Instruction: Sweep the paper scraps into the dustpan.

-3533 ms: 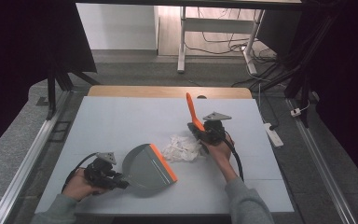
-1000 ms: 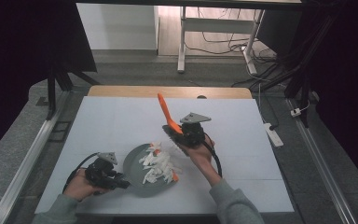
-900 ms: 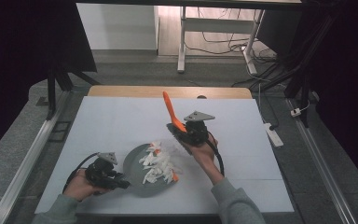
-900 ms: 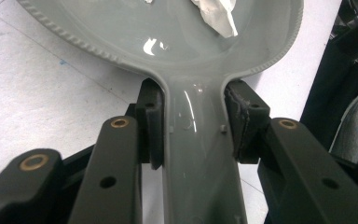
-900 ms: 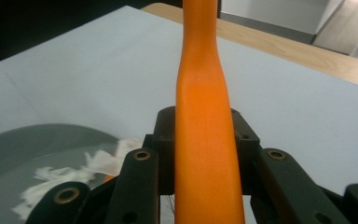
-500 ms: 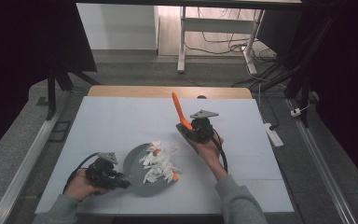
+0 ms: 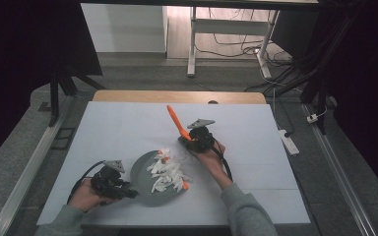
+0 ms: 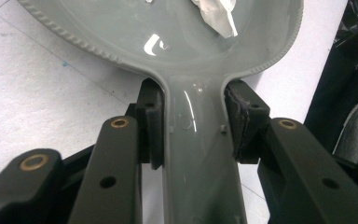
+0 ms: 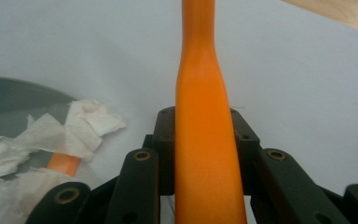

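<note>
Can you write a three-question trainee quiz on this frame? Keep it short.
1. True or false: the left gripper is shut on the grey dustpan by its handle.
2. What does the right gripper hold?
A) orange brush handle
B) paper scrap
C) cable
3. Where do the white paper scraps lie?

Key:
1. True
2. A, the orange brush handle
3. In the dustpan, over its orange front lip

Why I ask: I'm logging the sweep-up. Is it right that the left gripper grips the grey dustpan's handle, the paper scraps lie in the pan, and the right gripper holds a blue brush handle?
Not quite: the brush handle is orange, not blue, as the right gripper view shows. The rest stands: the left gripper grips the grey dustpan by its handle, the paper scraps lie in the pan, and the right gripper holds the brush handle.
</note>
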A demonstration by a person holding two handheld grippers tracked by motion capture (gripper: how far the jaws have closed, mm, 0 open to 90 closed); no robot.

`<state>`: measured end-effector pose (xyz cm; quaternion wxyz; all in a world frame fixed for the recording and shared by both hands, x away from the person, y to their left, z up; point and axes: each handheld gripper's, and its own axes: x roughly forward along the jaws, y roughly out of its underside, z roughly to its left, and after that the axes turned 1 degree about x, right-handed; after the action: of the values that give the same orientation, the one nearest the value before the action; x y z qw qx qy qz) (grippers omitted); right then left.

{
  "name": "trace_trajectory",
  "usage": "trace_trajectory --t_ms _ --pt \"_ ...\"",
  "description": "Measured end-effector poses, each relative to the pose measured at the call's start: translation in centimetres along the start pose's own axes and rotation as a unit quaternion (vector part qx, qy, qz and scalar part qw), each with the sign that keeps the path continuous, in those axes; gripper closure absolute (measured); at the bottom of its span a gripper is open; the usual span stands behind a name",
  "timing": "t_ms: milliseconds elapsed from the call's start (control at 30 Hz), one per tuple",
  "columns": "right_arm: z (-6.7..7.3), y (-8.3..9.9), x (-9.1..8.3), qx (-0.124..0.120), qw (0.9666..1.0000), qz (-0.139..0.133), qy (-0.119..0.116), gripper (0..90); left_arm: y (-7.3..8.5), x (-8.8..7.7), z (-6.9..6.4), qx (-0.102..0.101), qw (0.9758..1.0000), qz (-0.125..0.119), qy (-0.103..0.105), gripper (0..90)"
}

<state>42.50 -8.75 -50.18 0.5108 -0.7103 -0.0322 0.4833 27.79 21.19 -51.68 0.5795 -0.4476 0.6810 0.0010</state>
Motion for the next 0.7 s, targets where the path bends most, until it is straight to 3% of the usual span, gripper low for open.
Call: trace_trajectory --t_ms 233,500,700 --pt "2.1 -0.4 0.8 -0.025 0.9996 0.005 -0.014 70.3 0.0 0.0 0.0 -0.001 1.0000 0.000 -0.001 61.6" --pt "3.9 -0.6 1.1 -0.037 0.9984 0.008 -0.042 70.4 0.0 0.0 0.0 0.000 1.0000 0.000 -0.001 61.5" --pt "5.4 -0.5 0.8 -0.033 0.9968 0.011 -0.073 70.3 0.0 0.0 0.0 -0.001 1.0000 -0.001 0.000 61.6"
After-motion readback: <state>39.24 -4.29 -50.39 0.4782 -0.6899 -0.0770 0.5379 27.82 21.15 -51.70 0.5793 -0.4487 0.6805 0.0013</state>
